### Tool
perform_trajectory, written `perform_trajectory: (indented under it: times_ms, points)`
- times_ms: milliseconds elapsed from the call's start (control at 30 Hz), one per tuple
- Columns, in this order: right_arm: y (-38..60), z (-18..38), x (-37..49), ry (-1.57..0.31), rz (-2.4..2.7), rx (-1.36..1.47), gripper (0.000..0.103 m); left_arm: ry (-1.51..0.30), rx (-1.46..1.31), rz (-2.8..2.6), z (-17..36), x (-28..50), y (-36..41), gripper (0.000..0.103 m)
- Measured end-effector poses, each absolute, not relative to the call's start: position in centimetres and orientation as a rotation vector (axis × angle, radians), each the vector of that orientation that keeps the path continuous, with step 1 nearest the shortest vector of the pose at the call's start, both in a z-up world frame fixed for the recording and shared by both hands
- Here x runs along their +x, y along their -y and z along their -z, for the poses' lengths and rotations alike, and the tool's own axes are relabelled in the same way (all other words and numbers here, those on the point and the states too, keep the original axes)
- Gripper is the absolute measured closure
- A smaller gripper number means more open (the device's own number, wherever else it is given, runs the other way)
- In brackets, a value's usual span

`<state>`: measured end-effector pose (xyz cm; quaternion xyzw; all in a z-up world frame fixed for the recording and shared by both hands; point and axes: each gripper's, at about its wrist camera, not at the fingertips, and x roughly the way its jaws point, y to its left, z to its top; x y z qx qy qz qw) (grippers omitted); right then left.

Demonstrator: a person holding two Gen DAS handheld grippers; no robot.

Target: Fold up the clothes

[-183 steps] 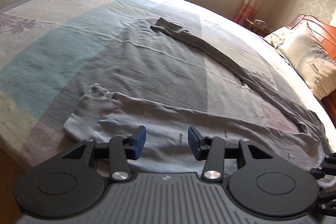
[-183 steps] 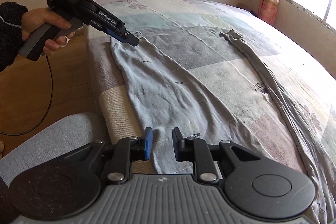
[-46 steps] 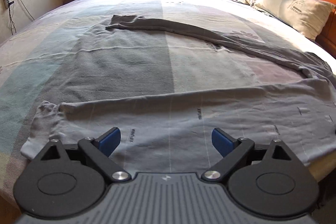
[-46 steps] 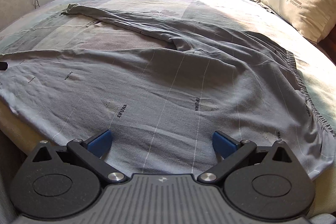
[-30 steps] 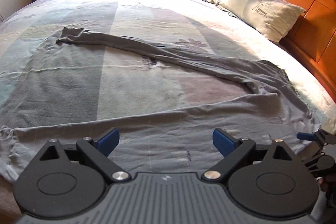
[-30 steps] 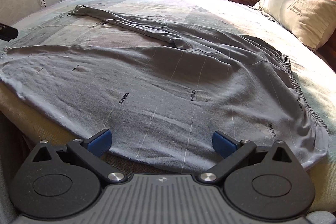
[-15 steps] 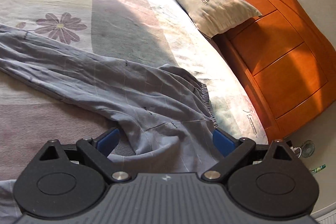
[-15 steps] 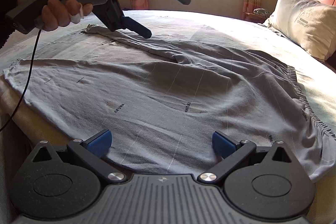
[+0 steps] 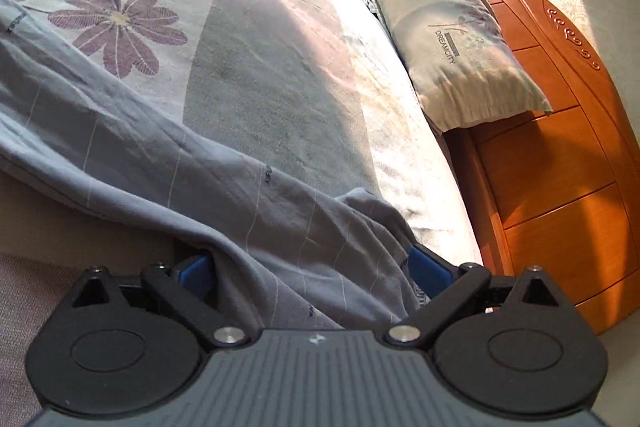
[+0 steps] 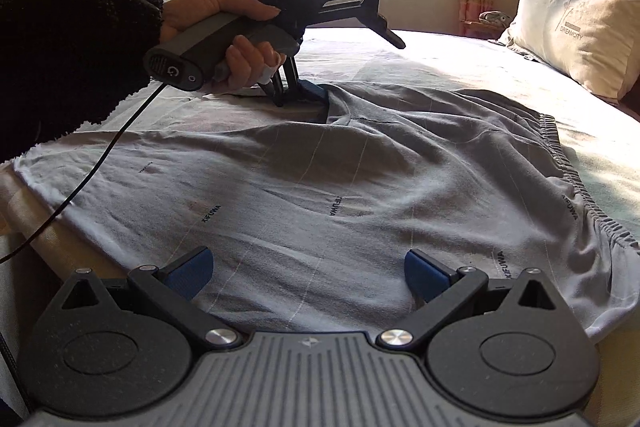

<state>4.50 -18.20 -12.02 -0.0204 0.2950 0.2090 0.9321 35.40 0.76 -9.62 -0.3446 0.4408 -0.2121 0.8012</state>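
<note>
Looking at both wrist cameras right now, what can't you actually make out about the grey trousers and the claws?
- Left wrist view: the grey trousers run off the left edge, so the leg ends are cut off.
- Left claw: bunched cloth covers its blue pads.
- Right wrist view: the hand and sleeve hide the far trouser leg.
- Right claw: whether it touches the cloth is unclear.

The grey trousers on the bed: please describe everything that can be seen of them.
The grey trousers look like thin soft knit with faint pale lines and small printed words reading XIFUWA. They lie spread and wrinkled on the bed, the gathered elastic waistband toward the pillow side, one edge hanging over the mattress side. The open left gripper has a bunched fold between its blue pads, near the crotch. The open right gripper hovers above the near edge.
</note>
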Motion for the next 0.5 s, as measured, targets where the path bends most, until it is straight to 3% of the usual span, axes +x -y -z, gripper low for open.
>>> perform_trajectory:
  times_ms: [233, 500]
  points:
    - [18.5, 12.0, 4.5, -0.606, -0.417, -0.032, 0.000, -0.961, -0.570, 0.415, 8.7, 36.3, -0.8, 0.005]
    - [18.3, 12.1, 4.6, -0.606, -0.411, -0.043, 0.000, -1.038, -0.647, 0.520, 7.7, 30.6, -2.0, 0.005]
